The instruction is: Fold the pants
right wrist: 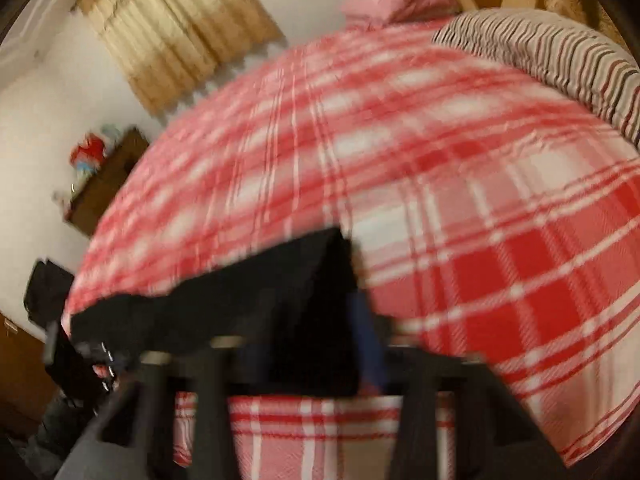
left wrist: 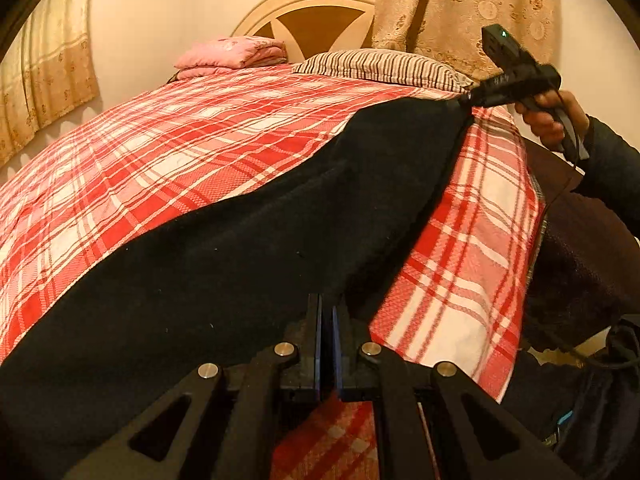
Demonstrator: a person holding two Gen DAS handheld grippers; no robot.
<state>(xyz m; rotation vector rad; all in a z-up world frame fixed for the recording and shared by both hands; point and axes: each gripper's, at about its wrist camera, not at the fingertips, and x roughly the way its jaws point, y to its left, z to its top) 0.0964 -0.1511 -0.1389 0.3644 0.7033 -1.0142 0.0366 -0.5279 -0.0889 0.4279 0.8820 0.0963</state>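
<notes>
Plainly, no brand, label or readable writing shows on anything in either view; the only mark is a small green light on the top of the right gripper [left wrist: 466, 99] as the left wrist view sees it.

The pants [left wrist: 248, 256], black and soft, lie stretched across the red-and-white plaid bedspread [left wrist: 160, 148] of the bed, running from the near edge up toward the striped pillow [left wrist: 384, 66]; one end is caught at the left gripper [left wrist: 327, 320], the far end at the right gripper.

The left gripper sits low at the near edge of the bed, its blue-lined fingers [left wrist: 318, 332] drawn almost together with the edge of the black cloth pinched between them; its linkage bars fan out below.

The right gripper is held out over the far side of the bed, near the pillow, tilted with its nose down and toward the cloth; a bare hand [left wrist: 548, 116] in a dark sleeve wraps the handle, and the tip nips a drawn-up corner of the pants, which rises to it in a taut point.

The right wrist view is blurred; there a fold of black pants [right wrist: 312, 312] stands between the fingers of the right gripper [right wrist: 340, 320], pressed on it, though the pads themselves are hard to make out.

Folded pink bedding [left wrist: 236, 54] lies by the cream headboard [left wrist: 316, 8]; patterned curtains [left wrist: 460, 8] hang behind.
</notes>
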